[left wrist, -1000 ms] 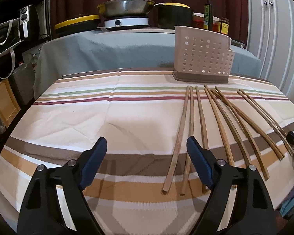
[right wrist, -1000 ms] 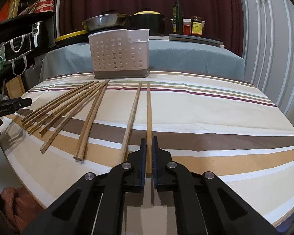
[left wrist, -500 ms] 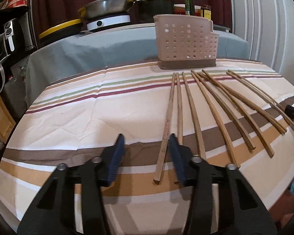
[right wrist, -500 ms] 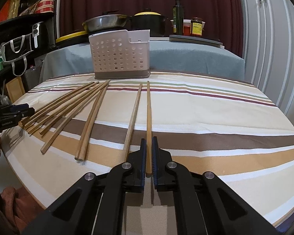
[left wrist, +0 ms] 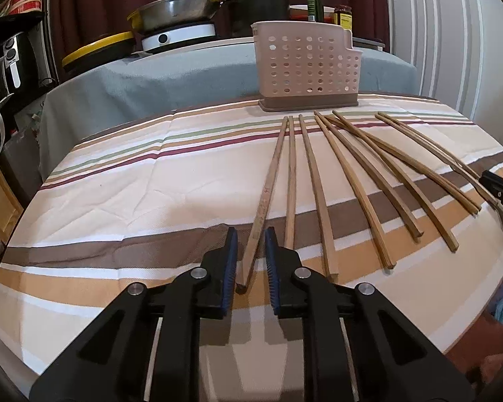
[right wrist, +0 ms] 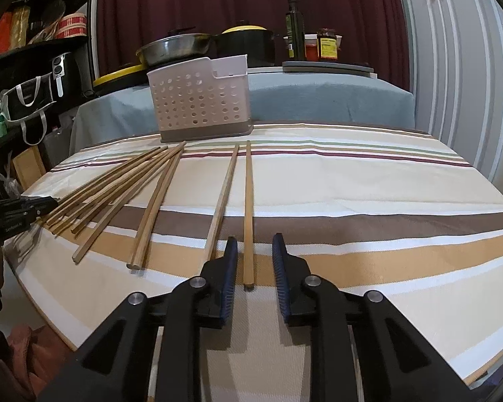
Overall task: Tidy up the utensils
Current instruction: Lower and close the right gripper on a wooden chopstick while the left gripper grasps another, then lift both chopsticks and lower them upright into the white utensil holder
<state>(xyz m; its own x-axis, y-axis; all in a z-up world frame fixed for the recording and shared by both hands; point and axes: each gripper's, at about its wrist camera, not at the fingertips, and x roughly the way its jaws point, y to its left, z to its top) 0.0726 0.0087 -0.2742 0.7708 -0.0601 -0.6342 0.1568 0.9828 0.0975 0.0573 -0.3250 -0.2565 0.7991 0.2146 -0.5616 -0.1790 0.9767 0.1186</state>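
Closing in, your left gripper (left wrist: 249,261) now brackets the leftmost chopstick (left wrist: 268,194) without pinching; your right gripper (right wrist: 251,268) has spread, releasing the rightmost chopstick (right wrist: 248,207) onto the desk (right wrist: 369,184). Neither is binned.

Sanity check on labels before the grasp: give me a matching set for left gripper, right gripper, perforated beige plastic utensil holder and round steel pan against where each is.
1. left gripper
2. right gripper
3. perforated beige plastic utensil holder
4. round steel pan

A. on the white hot plate
B. open around the leftmost wooden chopstick
C. at the far end of the chopstick row
D. open around the rightmost wooden chopstick

Pairs: 1-B, 2-D, 3-C, 4-A
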